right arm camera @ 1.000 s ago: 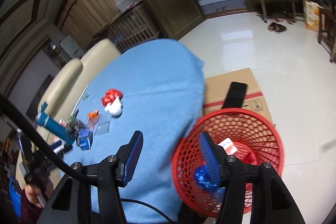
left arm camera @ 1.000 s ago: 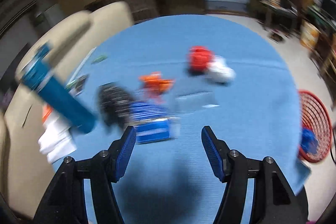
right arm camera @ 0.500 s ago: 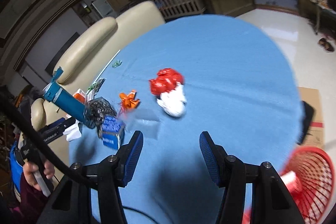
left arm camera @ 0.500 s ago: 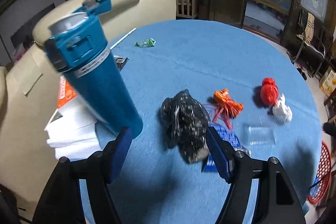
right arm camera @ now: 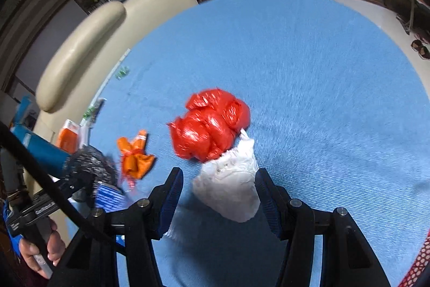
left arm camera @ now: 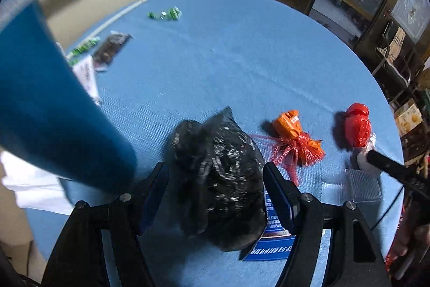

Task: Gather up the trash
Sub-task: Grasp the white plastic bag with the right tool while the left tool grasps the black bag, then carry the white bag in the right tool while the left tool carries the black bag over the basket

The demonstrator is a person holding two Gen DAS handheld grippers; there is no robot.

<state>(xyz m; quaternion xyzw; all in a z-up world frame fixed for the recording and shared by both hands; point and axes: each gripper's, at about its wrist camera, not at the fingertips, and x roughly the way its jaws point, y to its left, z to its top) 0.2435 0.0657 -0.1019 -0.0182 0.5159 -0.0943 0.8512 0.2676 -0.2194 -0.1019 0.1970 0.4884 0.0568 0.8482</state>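
Observation:
A crumpled black bag (left arm camera: 217, 179) lies on the blue tablecloth (left arm camera: 242, 58) between the fingers of my left gripper (left arm camera: 215, 166). The jaws stand open around it, with a small gap at the left pad. A blue packet (left arm camera: 271, 241) pokes out from under the bag. To its right lie an orange wrapper with red netting (left arm camera: 295, 141) and a red bag (left arm camera: 357, 125). My right gripper (right arm camera: 219, 171) is open astride a white bag (right arm camera: 231, 187), which touches the red bag (right arm camera: 212, 125) just beyond it.
A tall teal bottle (left arm camera: 48, 112) stands close at the left gripper's left side. Green wrappers (left arm camera: 164, 14) and a dark wrapper (left arm camera: 111, 49) lie at the far left. A clear plastic lid (left arm camera: 360, 184) rests near the white bag. The red basket (right arm camera: 419, 268) is at lower right; a cream sofa (right arm camera: 80, 50) is behind.
My left gripper swung in and down until the black bag lay between its fingers. My right gripper left the red basket and came across the table to the white and red bags.

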